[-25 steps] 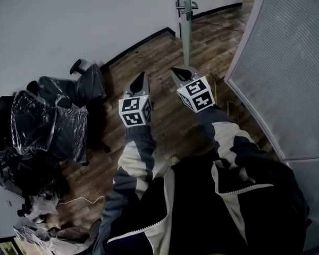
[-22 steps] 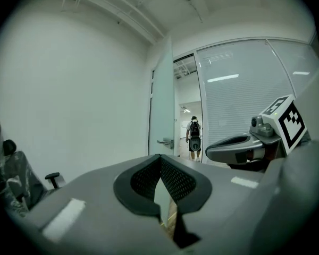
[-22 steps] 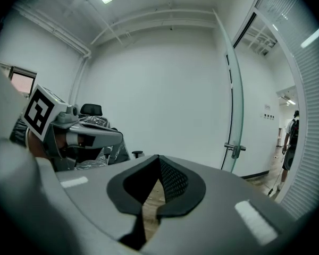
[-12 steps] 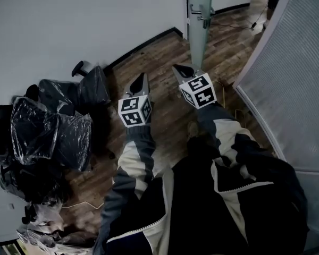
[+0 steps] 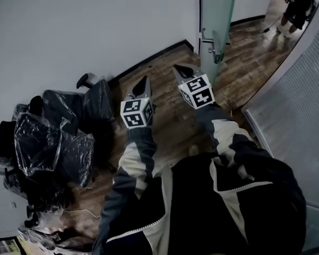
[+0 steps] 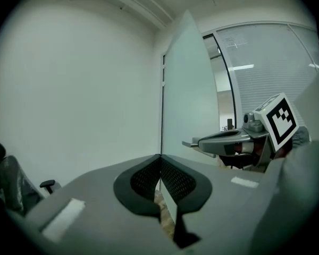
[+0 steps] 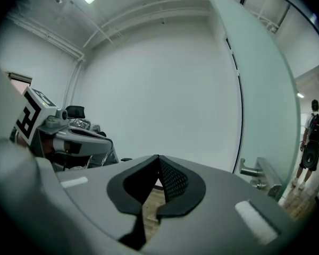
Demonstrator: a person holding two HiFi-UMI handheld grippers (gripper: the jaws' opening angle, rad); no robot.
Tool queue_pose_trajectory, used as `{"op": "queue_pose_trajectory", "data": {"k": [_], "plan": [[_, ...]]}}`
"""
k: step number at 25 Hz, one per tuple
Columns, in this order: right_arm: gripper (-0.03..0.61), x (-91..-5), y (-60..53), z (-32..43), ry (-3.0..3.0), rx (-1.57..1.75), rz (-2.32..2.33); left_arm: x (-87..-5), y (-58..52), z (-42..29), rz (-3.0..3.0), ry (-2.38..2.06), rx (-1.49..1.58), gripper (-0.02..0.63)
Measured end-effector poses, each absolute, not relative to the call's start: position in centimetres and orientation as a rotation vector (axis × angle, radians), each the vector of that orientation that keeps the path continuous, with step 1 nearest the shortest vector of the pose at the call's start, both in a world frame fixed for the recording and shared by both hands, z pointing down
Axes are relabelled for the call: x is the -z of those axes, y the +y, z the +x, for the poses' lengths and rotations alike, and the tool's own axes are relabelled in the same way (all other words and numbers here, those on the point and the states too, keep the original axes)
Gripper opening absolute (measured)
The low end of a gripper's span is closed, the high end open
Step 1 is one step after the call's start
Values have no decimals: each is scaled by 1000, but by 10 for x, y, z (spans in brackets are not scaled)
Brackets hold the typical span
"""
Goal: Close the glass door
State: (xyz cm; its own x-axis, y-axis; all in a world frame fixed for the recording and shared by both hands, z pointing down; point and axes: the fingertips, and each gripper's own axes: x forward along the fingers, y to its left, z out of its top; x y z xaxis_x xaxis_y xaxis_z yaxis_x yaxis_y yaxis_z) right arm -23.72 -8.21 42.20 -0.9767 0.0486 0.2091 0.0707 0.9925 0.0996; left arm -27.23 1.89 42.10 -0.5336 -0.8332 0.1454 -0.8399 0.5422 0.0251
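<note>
The left gripper [image 5: 144, 81] has its two jaws pressed together, tip against tip, and nothing is between them. The right gripper [image 5: 179, 68] is closed in the same way and it is also empty. Both grippers point forward over the wooden floor [image 5: 165, 124], side by side, each with its marker cube behind the jaws.

The glass door [image 5: 218, 12] stands just ahead of the right gripper and a little to its right, with its narrow edge turned toward the person. It is open, so the passage behind it can be seen. The metal handle [image 5: 211, 42] sticks out from the door near the tip of the right gripper, but the gripper does not touch it. The left gripper is farther from the door, on the side of the white wall [image 5: 95, 25].

Left of the door, along that wall, some office chairs [image 5: 58, 124] wrapped in clear plastic stand together. Right of the door there is a frosted partition [image 5: 303, 105]. Beyond the door, in the passage, another person [image 5: 299, 7] in dark clothes is standing. The sleeves [image 5: 137, 158] of the person who holds the grippers are dark with light panels.
</note>
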Motion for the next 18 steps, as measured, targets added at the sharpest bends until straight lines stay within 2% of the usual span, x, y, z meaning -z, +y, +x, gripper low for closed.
{"op": "queue_pose_trajectory", "data": {"k": [11,18], "plan": [[5,-420,-142,-309,-2929,121,-63,-421,-36,-341,1434,-2611,-83,0],[5,-430,-184,-346,-2897,117,114,-433,-92,-390,1608,-2493,-52,-1]]}}
